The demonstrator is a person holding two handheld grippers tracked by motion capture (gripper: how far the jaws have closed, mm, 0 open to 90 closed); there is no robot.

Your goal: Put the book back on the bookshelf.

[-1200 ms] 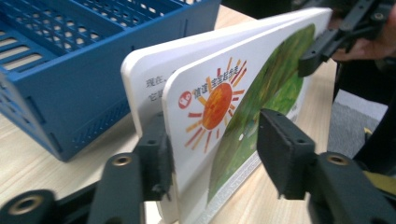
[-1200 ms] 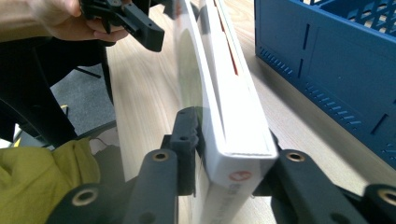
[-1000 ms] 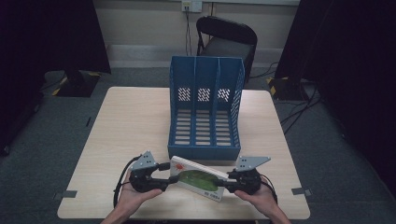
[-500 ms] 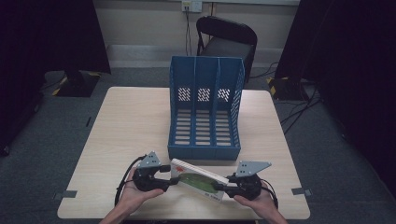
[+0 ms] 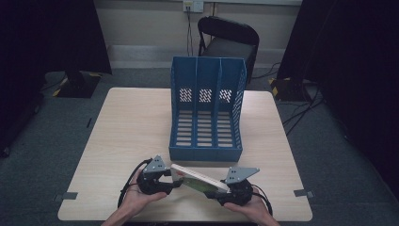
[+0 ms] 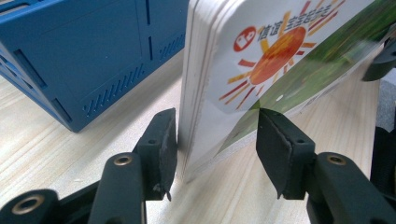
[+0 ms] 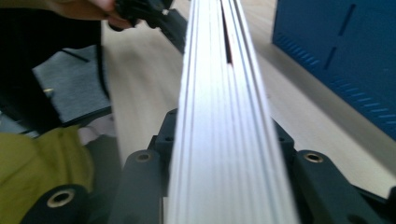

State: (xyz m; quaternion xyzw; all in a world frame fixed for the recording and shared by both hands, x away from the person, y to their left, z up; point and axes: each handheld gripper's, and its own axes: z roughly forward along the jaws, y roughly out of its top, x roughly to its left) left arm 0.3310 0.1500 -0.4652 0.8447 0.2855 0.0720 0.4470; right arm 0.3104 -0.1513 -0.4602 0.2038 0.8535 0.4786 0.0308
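A thick board book (image 5: 197, 180) with a sun picture on its white and green cover (image 6: 261, 60) hangs tilted just above the table's front edge. My right gripper (image 5: 218, 192) is shut on its right end, the jaws pressed against both sides of the page block (image 7: 219, 70). At the book's left end my left gripper (image 5: 172, 182) is open. Its jaws (image 6: 217, 144) straddle the book's corner, one by the page edges, the other apart from the cover. A blue three-slot file holder (image 5: 207, 113) lies just beyond the book.
The wooden table (image 5: 127, 127) has free room left of the file holder (image 6: 70, 56). A black chair (image 5: 226, 40) stands behind the table's far edge. Cables trail from both grippers toward the front edge. The holder's blue wall (image 7: 345, 60) is close on the right.
The book lay flat between the two grippers; it has been tipped up onto a slant. Both hands have drawn slightly toward the front edge.
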